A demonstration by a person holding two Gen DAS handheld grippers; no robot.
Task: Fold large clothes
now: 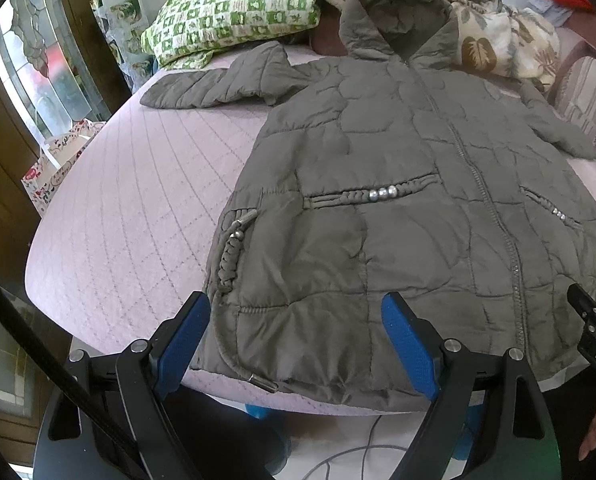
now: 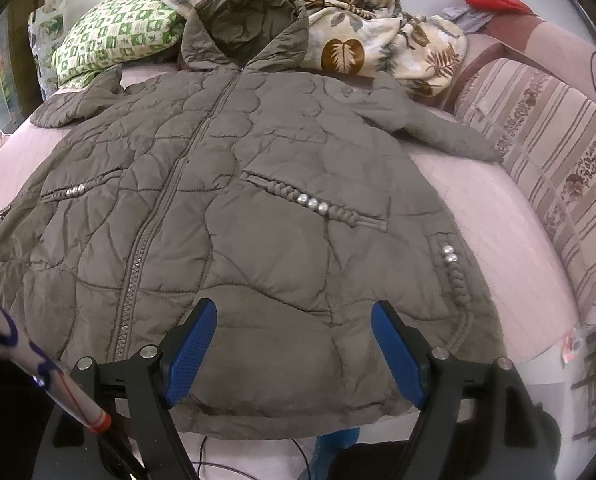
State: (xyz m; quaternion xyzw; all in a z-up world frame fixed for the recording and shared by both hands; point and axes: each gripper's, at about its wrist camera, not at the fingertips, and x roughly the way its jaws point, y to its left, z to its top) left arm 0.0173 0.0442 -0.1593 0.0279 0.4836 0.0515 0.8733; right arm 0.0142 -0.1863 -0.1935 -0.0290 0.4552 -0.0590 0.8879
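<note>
Far left in my left cam: a dark wood frame w/ patterned glass (image 1: pixel 37 64), blurred and bent by the lens, can't read what's behind it. A floral paper bag (image 1: pixel 53 168) is sitting below, half cut off by the bed's edge. Next, the pink quilted bed cover (image 1: pixel 137 184), and the green-check pillow (image 1: pixel 233 12) at the head, partly tucked under the leaf-print blanket (image 1: pixel 494 36).

I'm holding my left gripper (image 1: pixel 298 340) w/ jaws wide apart, nothing between the blue pads (image 1: pixel 181 340); they're hanging over the near-left hem of the olive quilted jacket (image 1: pixel 378 160). The jacket is lying flat, front up, zipped, spread across the bed w/ hood toward the pillows and hem at the near edge. Its left sleeve is reaching out to the side; the right sleeve is running toward the frame edge. Whether my pads are touching the fabric, can't tell. At the right edge of this view, a bit of my other gripper is poking in, mostly cut off.

Right cam: my right gripper (image 2: pixel 293 344) is also gaping open, empty, over the near-right hem of the jacket (image 2: pixel 257 160). Bottom left, a pale tube-like thing w/ orange tip (image 2: pixel 57 380) is crossing the corner, unclear what it is. Far right, a striped cushion (image 2: pixel 550 160) is lying along the bed; beyond it something red (image 2: pixel 494 0), too small to ID. Floor under the hem is mostly hidden.
</note>
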